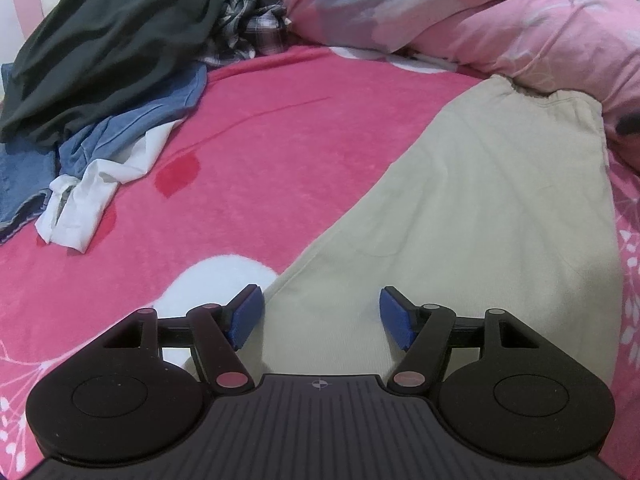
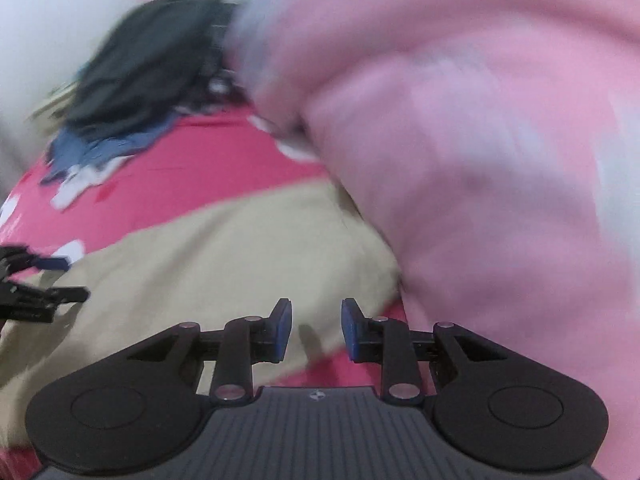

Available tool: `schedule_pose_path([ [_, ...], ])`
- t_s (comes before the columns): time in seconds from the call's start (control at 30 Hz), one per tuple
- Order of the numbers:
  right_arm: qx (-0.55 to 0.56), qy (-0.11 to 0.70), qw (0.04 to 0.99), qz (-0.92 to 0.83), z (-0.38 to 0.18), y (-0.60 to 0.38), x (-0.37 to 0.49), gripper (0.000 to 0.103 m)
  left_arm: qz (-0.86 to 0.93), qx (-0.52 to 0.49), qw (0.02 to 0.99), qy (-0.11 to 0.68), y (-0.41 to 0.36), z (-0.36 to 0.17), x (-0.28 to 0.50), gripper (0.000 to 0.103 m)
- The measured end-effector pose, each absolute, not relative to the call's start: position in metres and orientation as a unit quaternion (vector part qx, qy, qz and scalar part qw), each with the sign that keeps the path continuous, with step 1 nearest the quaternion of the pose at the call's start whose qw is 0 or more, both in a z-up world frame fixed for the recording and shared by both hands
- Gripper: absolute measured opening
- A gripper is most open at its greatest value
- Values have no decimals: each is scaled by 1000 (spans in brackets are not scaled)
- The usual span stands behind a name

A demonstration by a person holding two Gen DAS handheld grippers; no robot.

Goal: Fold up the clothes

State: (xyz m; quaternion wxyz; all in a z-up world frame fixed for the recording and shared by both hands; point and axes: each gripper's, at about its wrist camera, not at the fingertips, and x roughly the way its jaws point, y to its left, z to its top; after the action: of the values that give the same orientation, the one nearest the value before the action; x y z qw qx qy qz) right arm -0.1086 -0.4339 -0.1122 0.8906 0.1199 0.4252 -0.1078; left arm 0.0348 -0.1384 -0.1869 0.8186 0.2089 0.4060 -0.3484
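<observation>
A beige garment (image 1: 480, 208) lies flat on the pink bedspread (image 1: 280, 132), its gathered waistband at the far end by the quilt. My left gripper (image 1: 321, 312) hovers over the garment's near end, jaws open, nothing between the blue pads (image 1: 246, 316). The right wrist view is motion-blurred. It shows the same beige garment (image 2: 208, 252) stretching to the left, and my right gripper (image 2: 316, 330) above its near edge, open with a moderate gap and empty. The left gripper (image 2: 60, 276) shows at that view's left edge over the cloth.
A heap of unfolded clothes sits at the far left: a dark green garment (image 1: 112, 40), a plaid shirt (image 1: 248, 20), blue cloth (image 1: 120, 128) and a white piece (image 1: 96, 196). A bunched pink quilt (image 1: 480, 12) lies along the far right and crowds the right gripper's side (image 2: 480, 140).
</observation>
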Motion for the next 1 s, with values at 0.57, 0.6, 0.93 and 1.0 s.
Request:
schedule_pose_path([
  [0.57,36,427,892,-142,-162,-418,-102,18,-335,211,821,411,-141,-186,33,66],
  [0.6,-2,433,888,-154,-165,-412,-103,17,-336,211,821,411,-141,-187,33,66],
  [0.93,-185,329,918,-124,-135,-348,-127,15,-342,206,821,408,-139,-188,35,68],
  [1.0,-191,334,918,-95,-147,-343,-115,15,-341,205,821,409,-139,-188,35,68],
])
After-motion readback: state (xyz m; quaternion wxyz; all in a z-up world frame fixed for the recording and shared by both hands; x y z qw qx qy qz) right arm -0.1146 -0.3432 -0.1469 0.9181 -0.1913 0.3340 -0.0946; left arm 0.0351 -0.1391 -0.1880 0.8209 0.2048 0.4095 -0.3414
